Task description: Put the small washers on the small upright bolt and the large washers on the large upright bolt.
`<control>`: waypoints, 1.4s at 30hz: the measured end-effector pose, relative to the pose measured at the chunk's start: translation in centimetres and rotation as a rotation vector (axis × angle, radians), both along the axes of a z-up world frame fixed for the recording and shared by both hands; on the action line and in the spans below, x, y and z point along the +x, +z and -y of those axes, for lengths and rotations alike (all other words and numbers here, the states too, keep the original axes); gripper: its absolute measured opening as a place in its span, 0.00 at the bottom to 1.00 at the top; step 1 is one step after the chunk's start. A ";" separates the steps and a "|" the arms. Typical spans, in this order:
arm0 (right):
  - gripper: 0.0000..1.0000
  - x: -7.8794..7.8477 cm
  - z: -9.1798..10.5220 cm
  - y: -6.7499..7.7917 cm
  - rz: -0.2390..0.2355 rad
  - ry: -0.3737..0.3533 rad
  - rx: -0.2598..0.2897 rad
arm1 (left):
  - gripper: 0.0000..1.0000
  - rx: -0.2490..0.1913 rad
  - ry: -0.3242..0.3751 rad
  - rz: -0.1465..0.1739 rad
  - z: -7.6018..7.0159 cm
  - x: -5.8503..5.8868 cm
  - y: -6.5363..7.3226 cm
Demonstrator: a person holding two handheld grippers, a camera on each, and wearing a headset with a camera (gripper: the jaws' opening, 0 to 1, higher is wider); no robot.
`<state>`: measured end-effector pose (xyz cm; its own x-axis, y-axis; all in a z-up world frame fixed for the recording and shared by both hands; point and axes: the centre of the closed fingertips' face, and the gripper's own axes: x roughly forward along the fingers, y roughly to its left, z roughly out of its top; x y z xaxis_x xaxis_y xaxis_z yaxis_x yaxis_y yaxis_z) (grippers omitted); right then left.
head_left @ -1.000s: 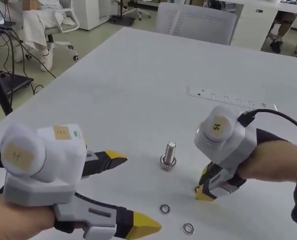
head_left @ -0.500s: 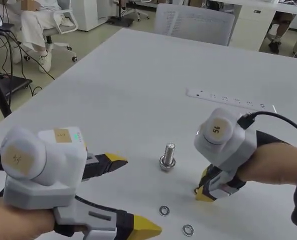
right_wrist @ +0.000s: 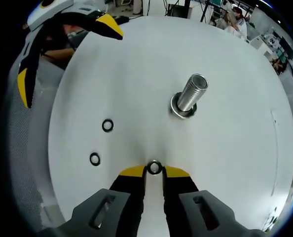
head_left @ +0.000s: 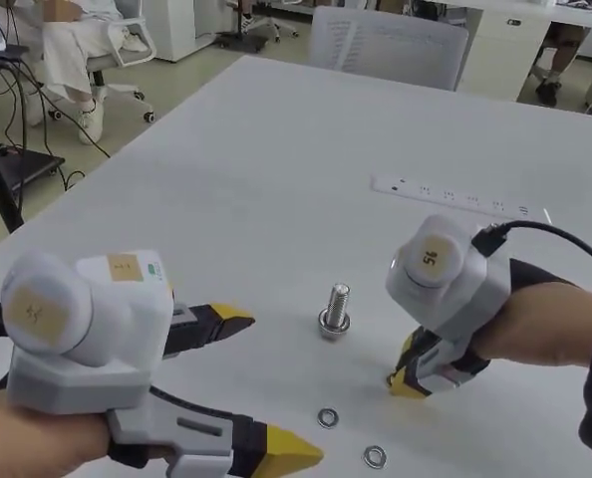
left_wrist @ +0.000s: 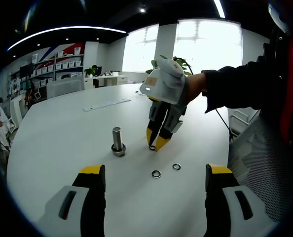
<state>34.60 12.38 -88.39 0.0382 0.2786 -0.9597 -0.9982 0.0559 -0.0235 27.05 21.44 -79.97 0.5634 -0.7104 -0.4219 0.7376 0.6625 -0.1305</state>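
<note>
One upright steel bolt (head_left: 336, 309) stands on its head on the white table (head_left: 256, 179). My right gripper (head_left: 406, 383) points down just right of it, its yellow-tipped jaws shut on a small washer (right_wrist: 154, 168) that rests at the table surface. Two more washers (head_left: 327, 417) (head_left: 375, 457) lie loose nearer to me. In the right gripper view the bolt (right_wrist: 188, 96) stands beyond the held washer, and the loose washers (right_wrist: 107, 125) (right_wrist: 94, 159) lie to the left. My left gripper (head_left: 266, 383) hovers at the lower left, open and holding nothing. Its own view faces the bolt (left_wrist: 118, 142) and the right gripper (left_wrist: 156, 144).
A white power strip (head_left: 455, 197) lies across the table behind the bolt. A grey chair (head_left: 391, 45) stands at the far edge, and a seated person (head_left: 72, 40) is off to the far left. The table edge runs diagonally on the left.
</note>
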 end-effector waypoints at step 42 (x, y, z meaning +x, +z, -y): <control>0.14 -1.2 1.5 2.7 0.006 -0.055 0.043 | 0.83 0.013 -0.096 0.006 2.6 0.6 0.1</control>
